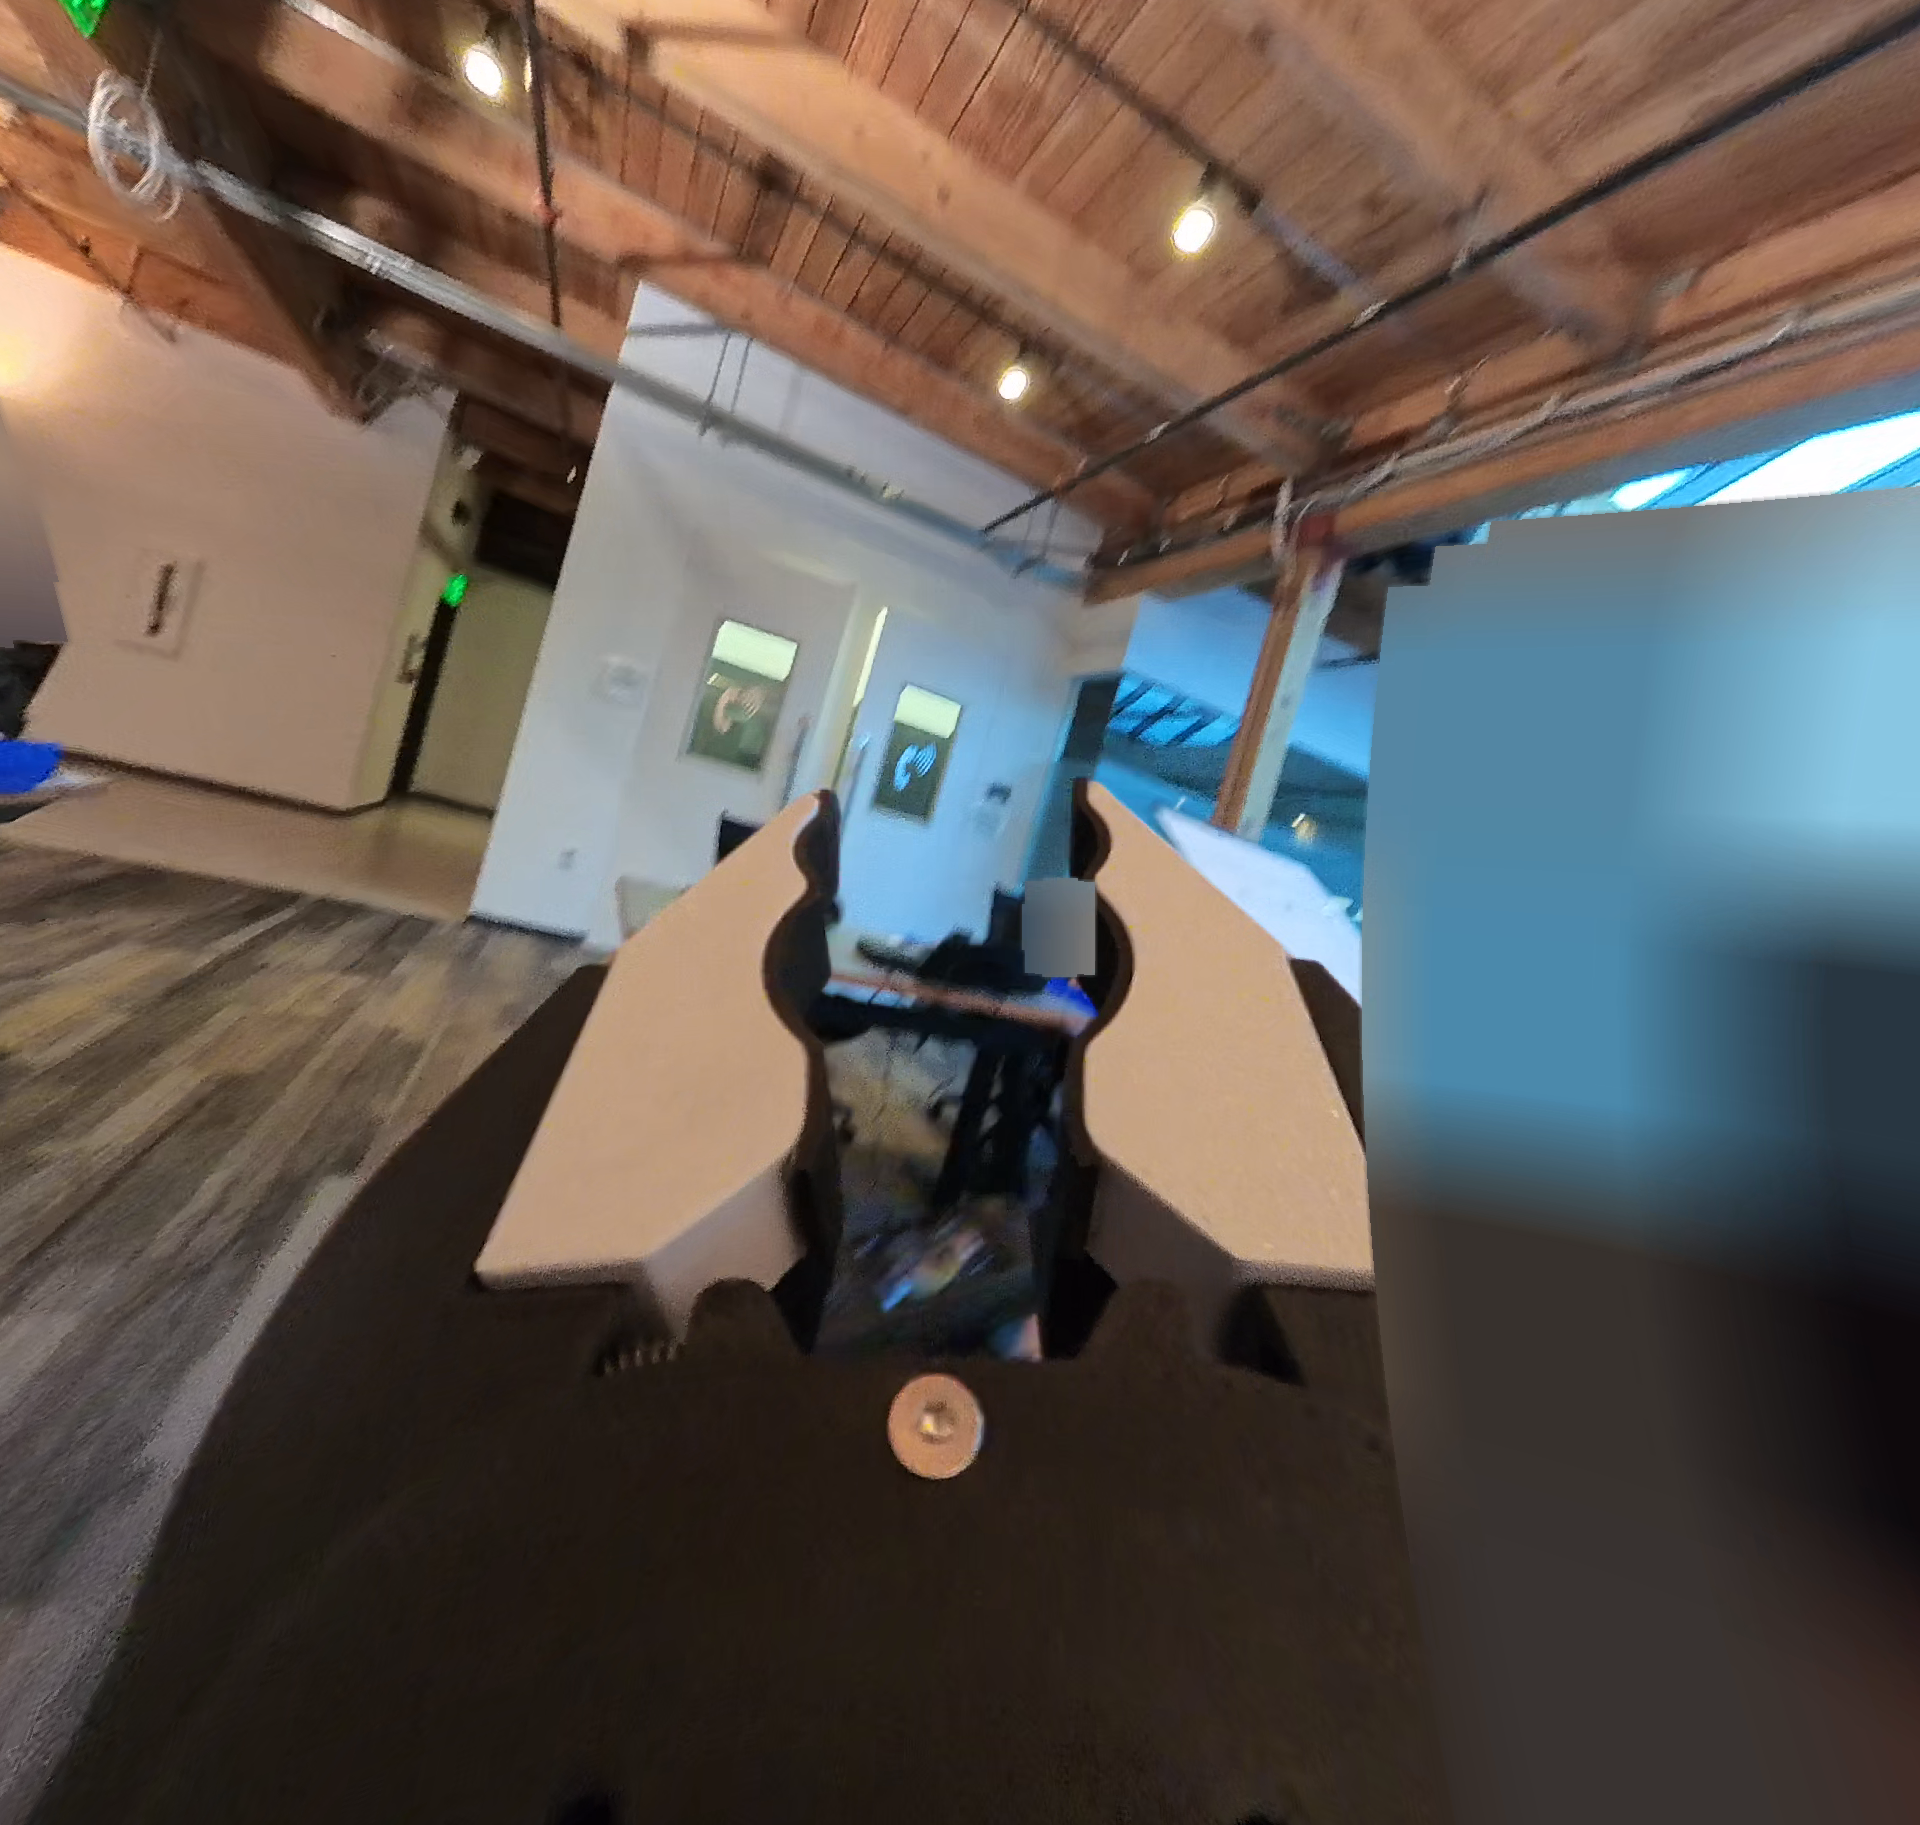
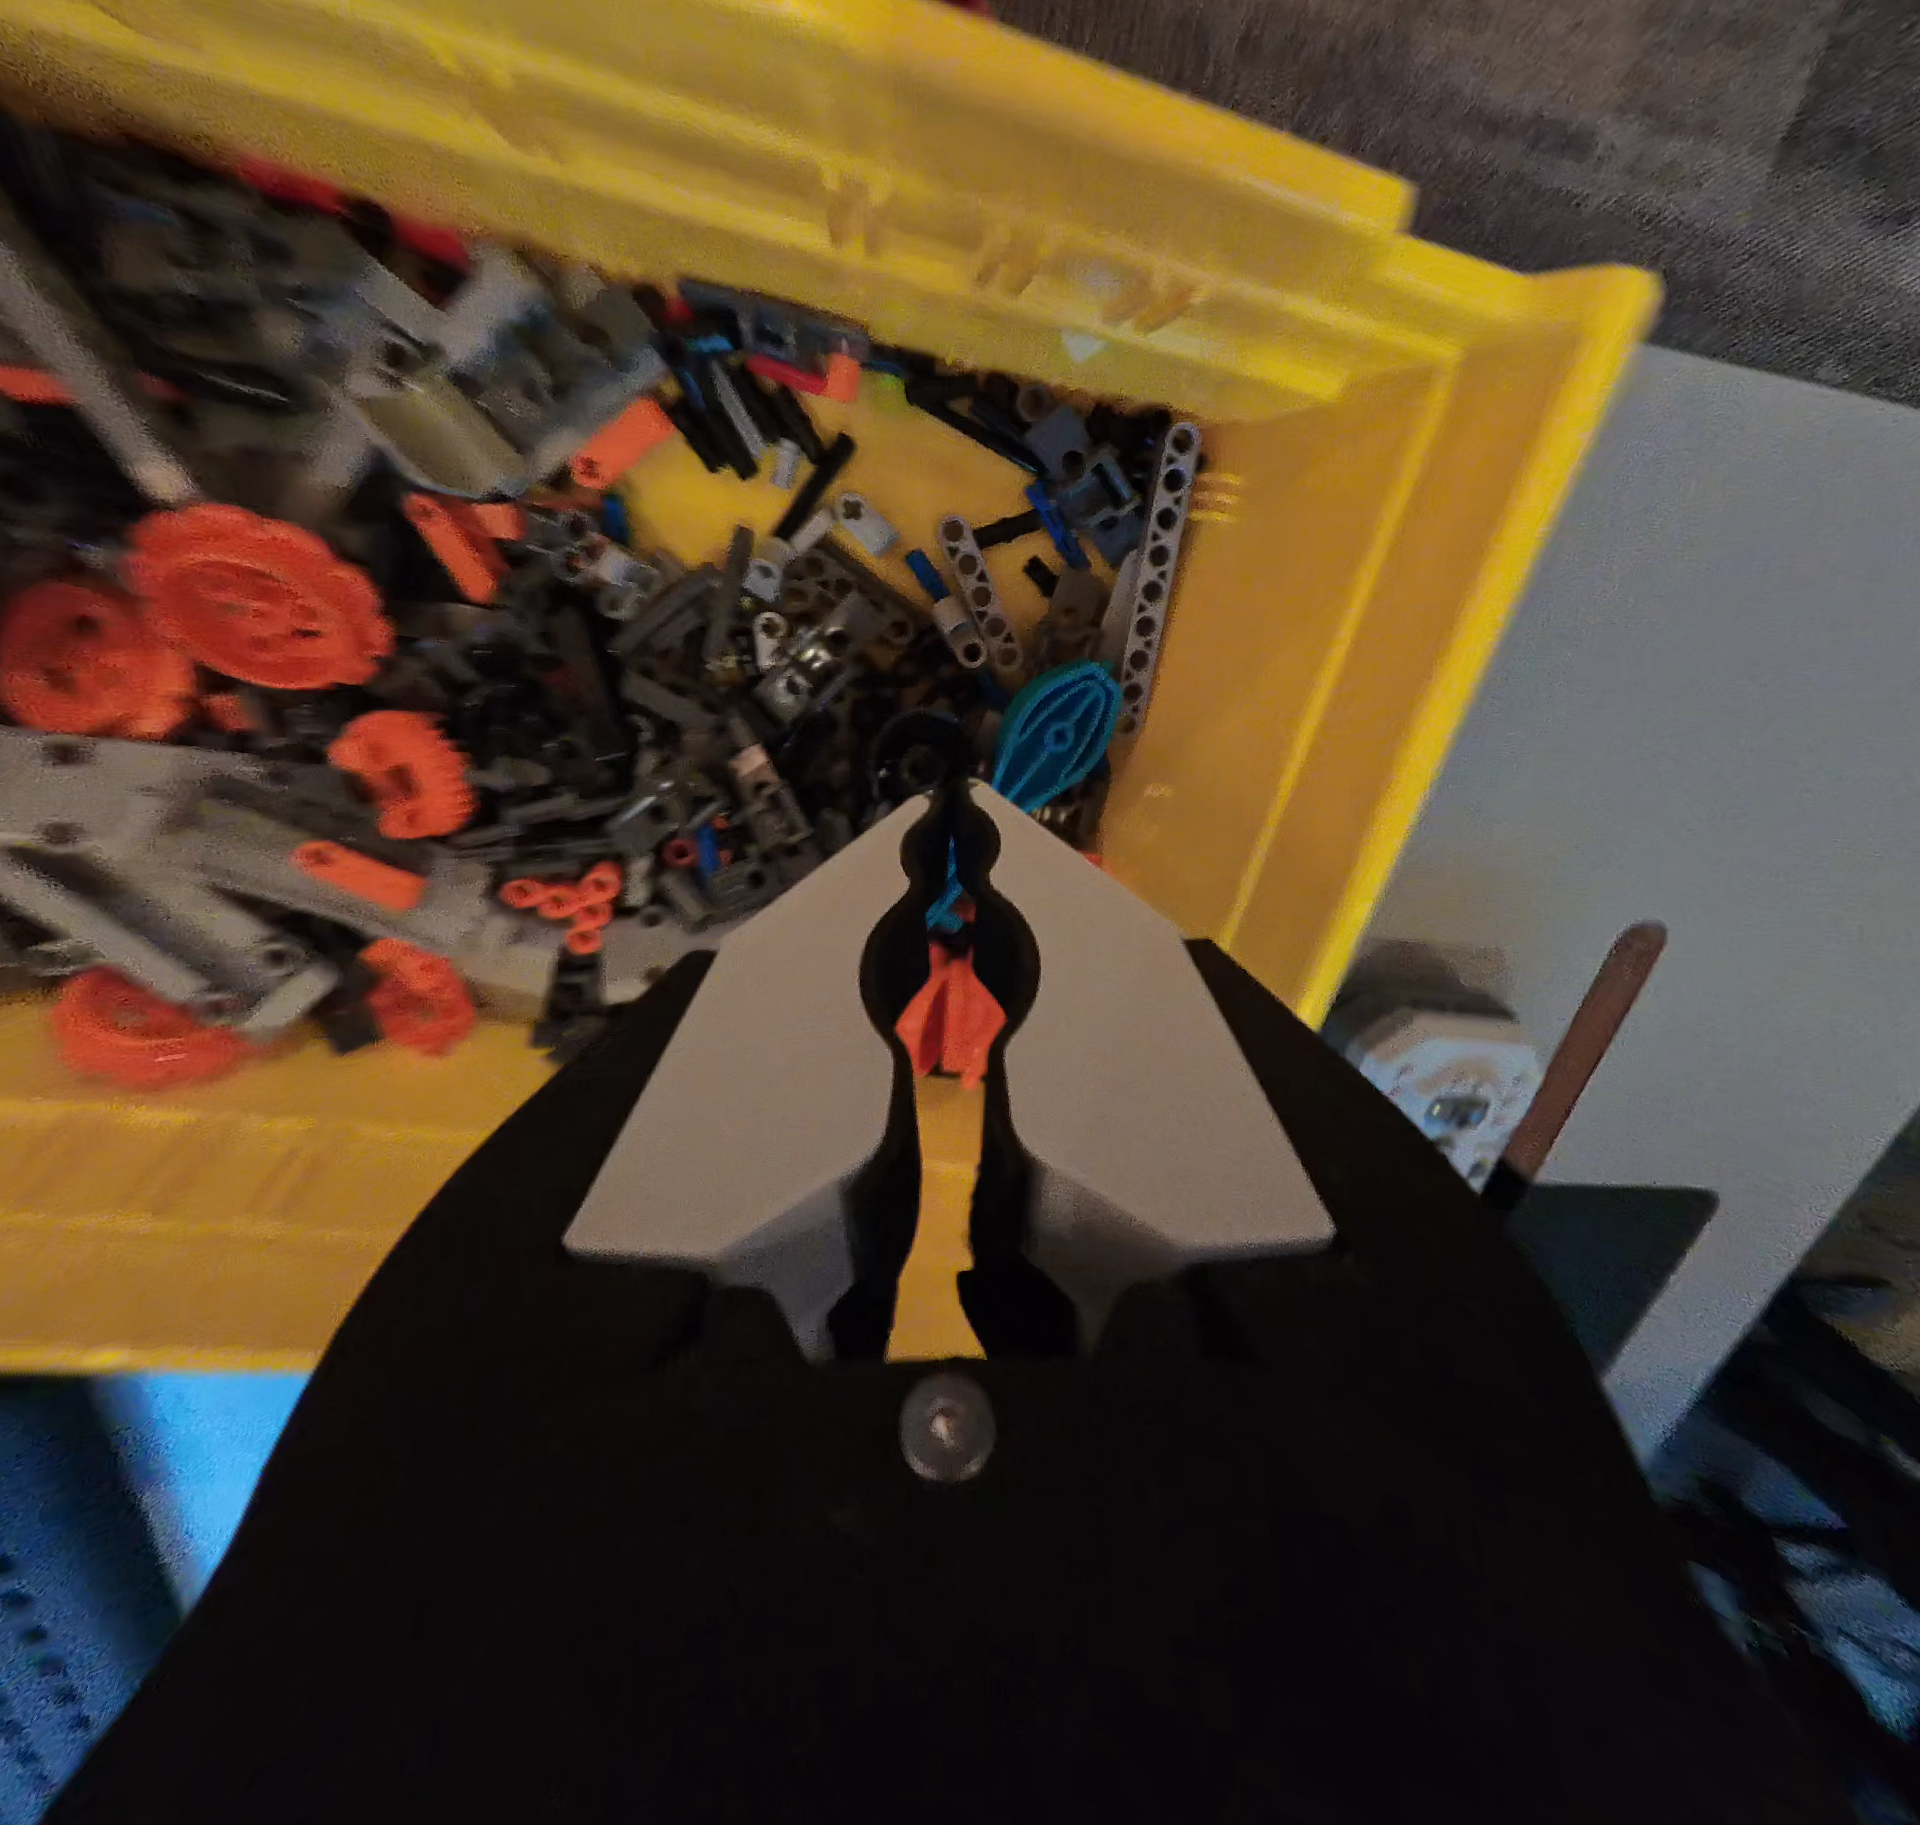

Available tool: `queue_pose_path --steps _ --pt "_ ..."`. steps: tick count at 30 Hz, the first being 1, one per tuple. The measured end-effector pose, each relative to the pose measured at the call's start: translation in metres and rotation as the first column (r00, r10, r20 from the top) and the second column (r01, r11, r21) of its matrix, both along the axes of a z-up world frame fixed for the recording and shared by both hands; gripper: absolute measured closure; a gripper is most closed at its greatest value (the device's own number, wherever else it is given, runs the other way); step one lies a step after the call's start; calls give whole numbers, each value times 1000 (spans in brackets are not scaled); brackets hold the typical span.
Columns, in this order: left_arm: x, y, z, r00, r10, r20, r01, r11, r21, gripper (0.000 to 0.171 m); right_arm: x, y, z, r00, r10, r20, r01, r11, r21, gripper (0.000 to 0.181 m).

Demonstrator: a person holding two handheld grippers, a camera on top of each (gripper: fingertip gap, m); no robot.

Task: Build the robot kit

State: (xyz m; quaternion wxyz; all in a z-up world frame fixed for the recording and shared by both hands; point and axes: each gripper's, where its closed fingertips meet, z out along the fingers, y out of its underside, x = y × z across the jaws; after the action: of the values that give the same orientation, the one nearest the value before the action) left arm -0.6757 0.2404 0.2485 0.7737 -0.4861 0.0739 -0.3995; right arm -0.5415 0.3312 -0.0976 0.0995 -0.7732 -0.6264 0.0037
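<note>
In the right wrist view my right gripper [image 2: 956,796] hovers over a yellow bin [image 2: 1351,653] full of small construction-toy parts. Its fingers are closed on the thin stem of a teal leaf-shaped piece [image 2: 1055,736], whose blade sticks out past the tips to the right. An orange part [image 2: 945,1022] shows in the gap behind the tips; I cannot tell whether it is held. In the left wrist view my left gripper [image 1: 954,799] is open and empty. It is raised and points into the room, with nothing near it.
The bin holds grey beams [image 2: 1153,570], orange gears [image 2: 255,596] and several dark pins. It stands on a white table [image 2: 1714,736]; a small grey device [image 2: 1444,1079] and a brown stick [image 2: 1590,1037] lie right of it. The left wrist view shows a wooden ceiling [image 1: 1039,113] and a distant desk [image 1: 956,1006]. The tips of one gripper are about 40 cm away from the tips of the other. The left gripper is farther from the small grey device [image 2: 1444,1079], some 50 cm, than the right, some 20 cm.
</note>
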Motion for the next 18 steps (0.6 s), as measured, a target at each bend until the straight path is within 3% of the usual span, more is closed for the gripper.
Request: queue_pose_path --steps 2,4,7,9,11,13,14,16,18 --pt "6 13 -15 994 25 -103 -33 996 -81 129 1 -14 35 984 -63 -169 69 997 34 181" --pt "17 25 -36 972 10 -236 -52 984 -172 128 3 -34 74 911 -131 -390 155 988 30 181" --pt "43 39 -82 885 -106 -453 -56 943 -329 125 15 -64 124 703 -186 -687 251 968 -5 156" --pt "61 46 -117 810 -220 -543 -57 893 -447 120 33 -78 145 579 -173 -797 312 950 20 147" --pt "80 49 -157 693 -343 -634 -87 833 -546 119 54 -80 161 483 -141 -864 412 907 82 127" --pt "93 52 -196 558 -459 -692 -146 766 -626 114 71 -76 175 461 -101 -882 498 852 162 107" --pt "98 52 -214 496 -514 -700 -181 727 -662 115 78 -71 184 456 -79 -887 543 814 207 104" --pt "112 47 -248 357 -634 -685 -214 659 -721 138 85 -61 200 438 -47 -898 595 764 251 103" --pt "121 54 -270 265 -673 -691 -268 637 -723 135 84 -53 207 386 -66 -920 607 770 199 104"
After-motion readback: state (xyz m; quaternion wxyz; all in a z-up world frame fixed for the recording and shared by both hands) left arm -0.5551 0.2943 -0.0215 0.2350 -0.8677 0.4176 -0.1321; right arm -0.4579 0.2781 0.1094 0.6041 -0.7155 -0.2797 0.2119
